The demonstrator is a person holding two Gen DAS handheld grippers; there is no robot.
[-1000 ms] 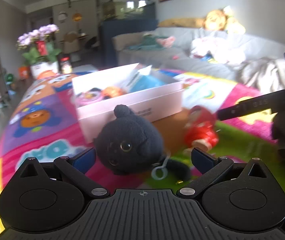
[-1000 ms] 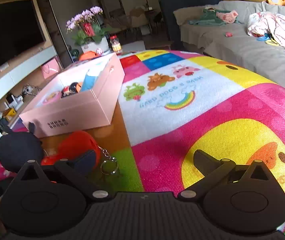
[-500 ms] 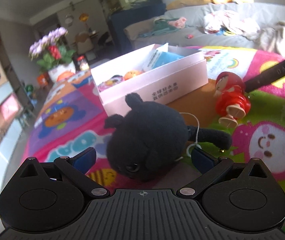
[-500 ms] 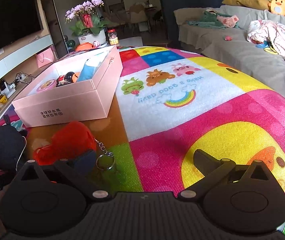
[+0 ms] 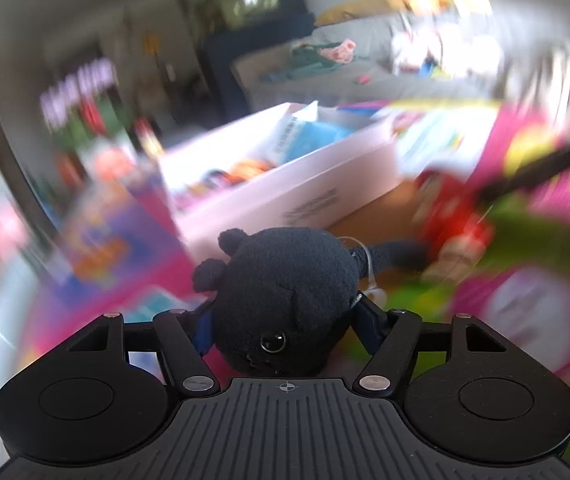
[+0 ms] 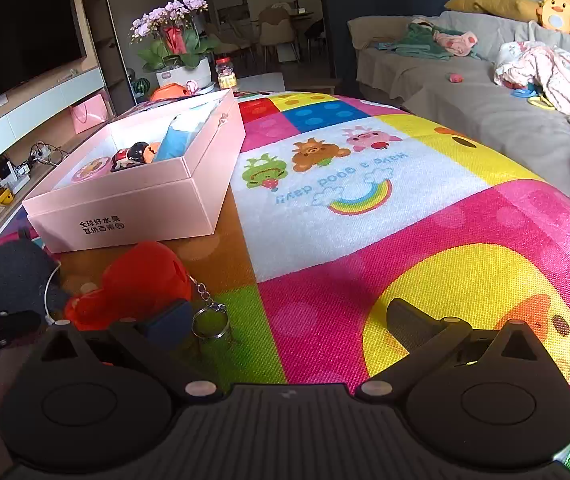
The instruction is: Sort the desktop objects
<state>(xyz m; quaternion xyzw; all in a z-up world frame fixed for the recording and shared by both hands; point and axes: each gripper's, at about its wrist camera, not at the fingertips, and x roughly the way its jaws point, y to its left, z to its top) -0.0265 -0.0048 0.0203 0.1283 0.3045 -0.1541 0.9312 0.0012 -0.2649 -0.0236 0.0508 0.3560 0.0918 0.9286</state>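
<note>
A bright play mat (image 6: 425, 216) with a rainbow and little animals covers the floor. A gray sofa (image 6: 481, 112) sits at the back with clothes and a yellow duck toy (image 6: 559, 10) on it. Pink flowers (image 6: 173, 36) stand near a big black TV (image 6: 21, 32).

— That plush (image 5: 285, 288) is black all over; the doll (image 6: 141, 280) is bright red.
— The box (image 6: 141, 216) is pale pink, and the mat (image 6: 405, 264) is patchwork: pink, yellow, green, blue squares, cartoon animals, a rainbow.
</note>
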